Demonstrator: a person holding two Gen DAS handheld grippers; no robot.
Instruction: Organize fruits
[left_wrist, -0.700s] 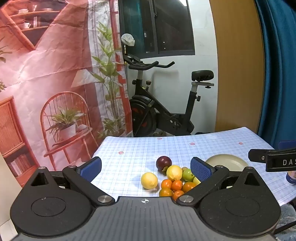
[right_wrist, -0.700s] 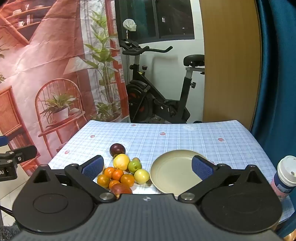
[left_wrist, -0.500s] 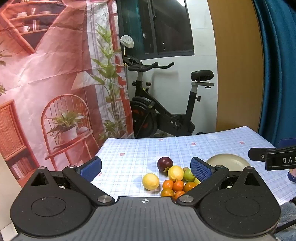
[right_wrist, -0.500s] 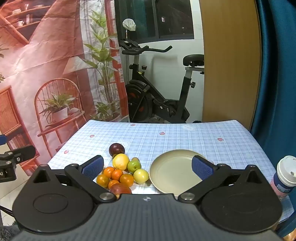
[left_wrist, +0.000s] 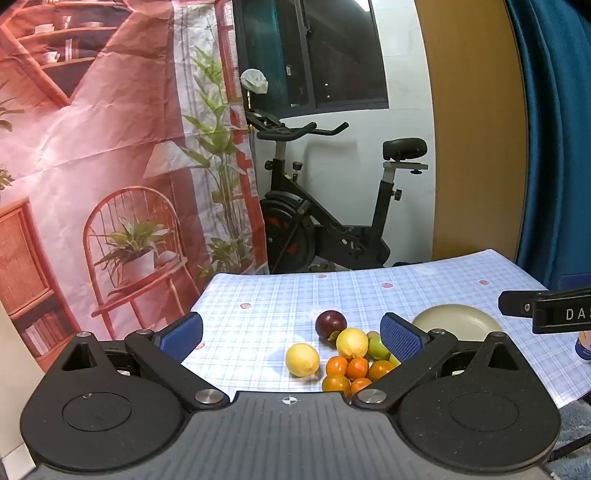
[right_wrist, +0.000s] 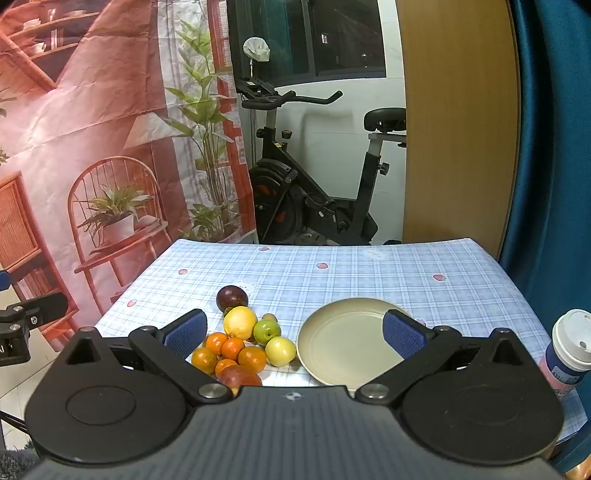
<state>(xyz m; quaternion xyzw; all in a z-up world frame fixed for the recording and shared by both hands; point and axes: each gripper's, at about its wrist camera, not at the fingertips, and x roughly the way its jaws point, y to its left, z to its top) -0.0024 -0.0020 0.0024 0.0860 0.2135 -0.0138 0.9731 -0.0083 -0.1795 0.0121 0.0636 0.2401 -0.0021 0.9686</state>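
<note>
On the counter (right_wrist: 369, 266), over its blue-checked wipe-clean cloth, the fruit sits bunched left of centre, near the front edge. Farthest left lies a lone lemon (left_wrist: 302, 359), just apart from the heap: firm, waxy, oval, best pinched across its short waist. Behind it a dark purple plum-like fruit (right_wrist: 231, 298) looks smooth and taut; I judge it bruisable, so a gentle squeeze. A second lemon (right_wrist: 240, 322) touches the small oranges (right_wrist: 231, 352), which are dimpled, round and light, packed together and likely to roll when one is lifted. A red fruit (right_wrist: 239, 376) hides partly under the right tongs (right_wrist: 295, 334). Next come a green apple (right_wrist: 267, 331) and a pale yellow-green one (right_wrist: 280, 350), hard and glossy, somewhat slippery. Right of them the beige plate (right_wrist: 325, 332) lies empty, matte and shallow, and probably the destination. A lidded cup (right_wrist: 569, 350) stands at the far right edge. Both tongs, left (left_wrist: 291, 334) and right, hang spread wide above the near edge, holding nothing.
</note>
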